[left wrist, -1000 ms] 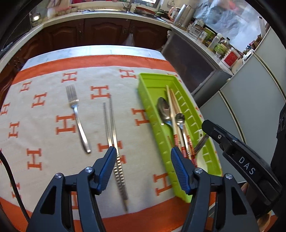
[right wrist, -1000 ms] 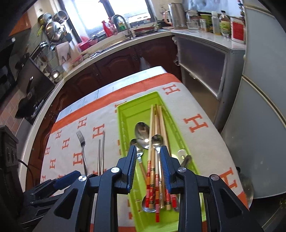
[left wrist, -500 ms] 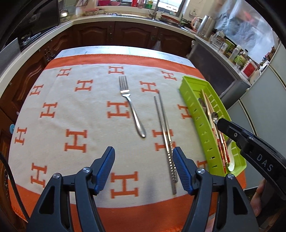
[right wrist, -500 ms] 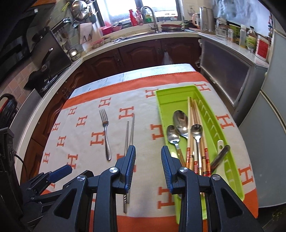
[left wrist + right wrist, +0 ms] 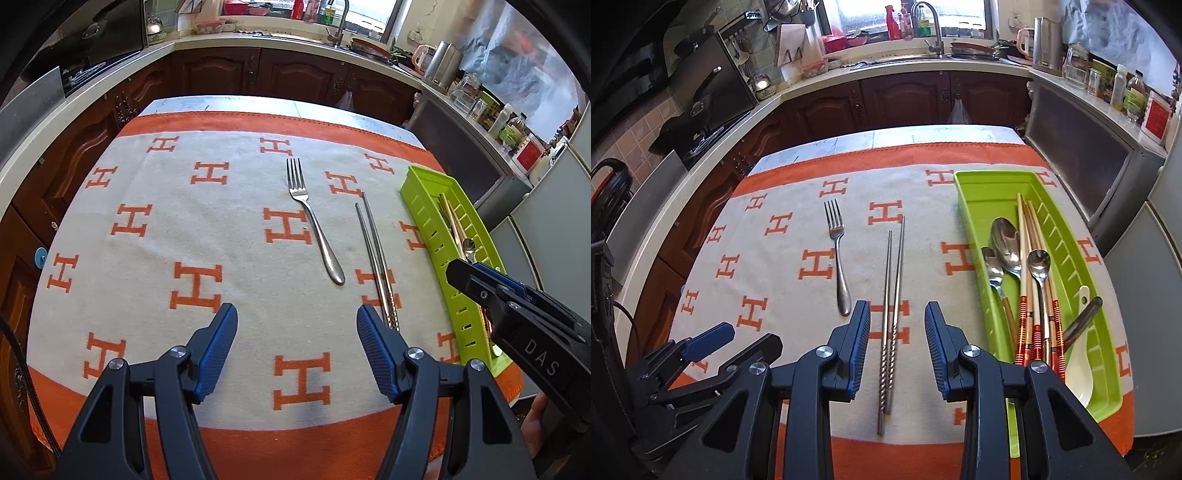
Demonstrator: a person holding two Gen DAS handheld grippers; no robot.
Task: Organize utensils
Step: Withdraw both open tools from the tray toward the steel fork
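Both claws have swung leftward off the green tray (image 5: 971, 206) since a second ago. The right claw (image 5: 897, 347), which then hovered above the tray's spoons and wooden chopsticks, now hangs over the metal chopsticks (image 5: 892, 295), its blue pads a modest gap apart, empty, flanking the pair without touching it. The left claw (image 5: 297, 350), earlier straddling those same chopsticks beside the tray, now stands wide apart and empty over bare cloth, with the metal chopsticks (image 5: 373, 251) just off its right pad. Its gap looks about as wide as before.

The fork (image 5: 836, 258) lies on the orange-and-cream H-patterned cloth (image 5: 775, 258) covering the counter, just left of the metal chopsticks, both outside the tray. In the tray lie three spoons (image 5: 1006, 240), red-banded wooden chopsticks (image 5: 1025, 280), a white ceramic spoon (image 5: 1078, 365) and a dark handle (image 5: 1082, 321).

In the left wrist view, the right claw's body blocks the tray's near end, and the tray wall hides most of its contents. In the right wrist view, the right finger covers the tray's near corner and the wooden chopsticks' ends.
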